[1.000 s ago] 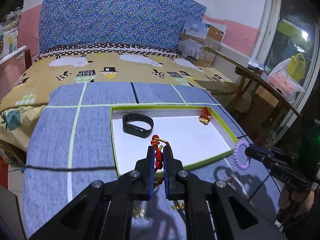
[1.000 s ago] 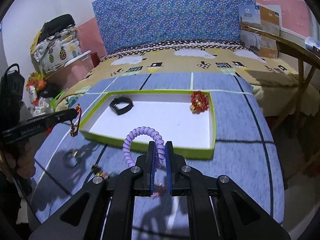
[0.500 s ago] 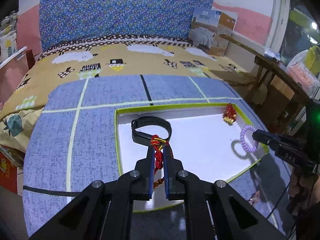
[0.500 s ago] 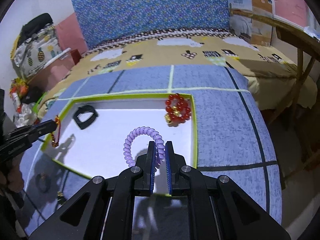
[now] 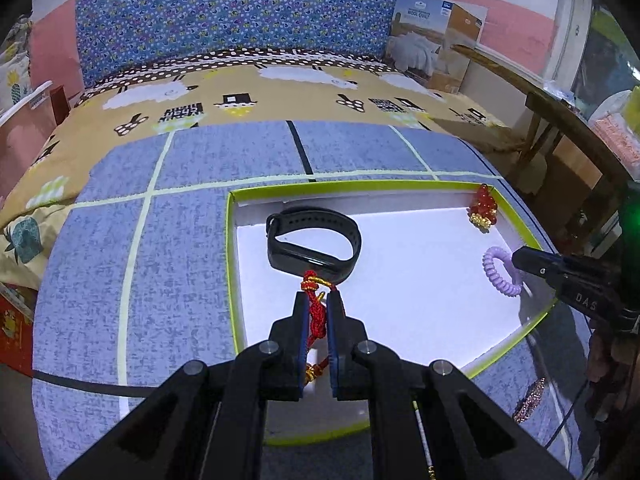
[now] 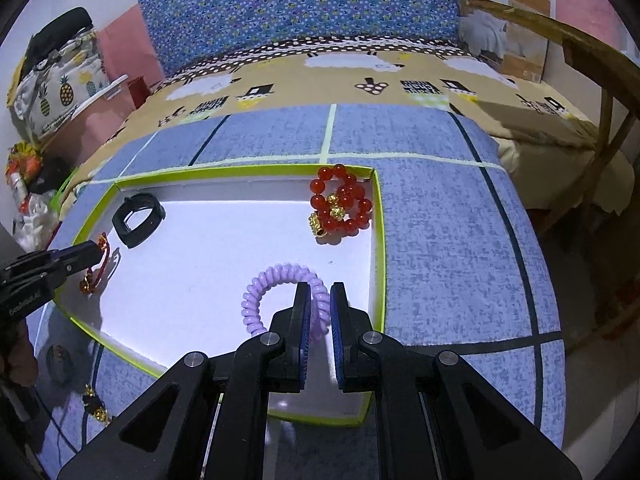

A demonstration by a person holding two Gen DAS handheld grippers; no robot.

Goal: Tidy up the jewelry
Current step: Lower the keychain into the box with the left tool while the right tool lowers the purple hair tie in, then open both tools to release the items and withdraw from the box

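Over the white tray (image 5: 420, 280), both grippers tilt downward, jaws pinching red cord (image 5: 317, 312) and purple coil (image 6: 280, 280).

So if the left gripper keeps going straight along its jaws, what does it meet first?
Probably the black wristband, lying in the tray just past the left gripper and its red cord bracelet; depth is uncertain.

1. The tray (image 5: 230, 264) looks like matt white card with a lime-green rim.
2. The wristband (image 5: 312, 240) is matt black rubbery plastic.
3. The bead bracelet (image 6: 344, 206) has glossy red beads and shiny gold ones.
4. The coil hair tie (image 6: 276, 280) is smooth lilac plastic.
5. The red cord bracelet (image 5: 316, 308) is braided thread.
6. The blue mat (image 5: 180, 248) is coarse woven cloth.
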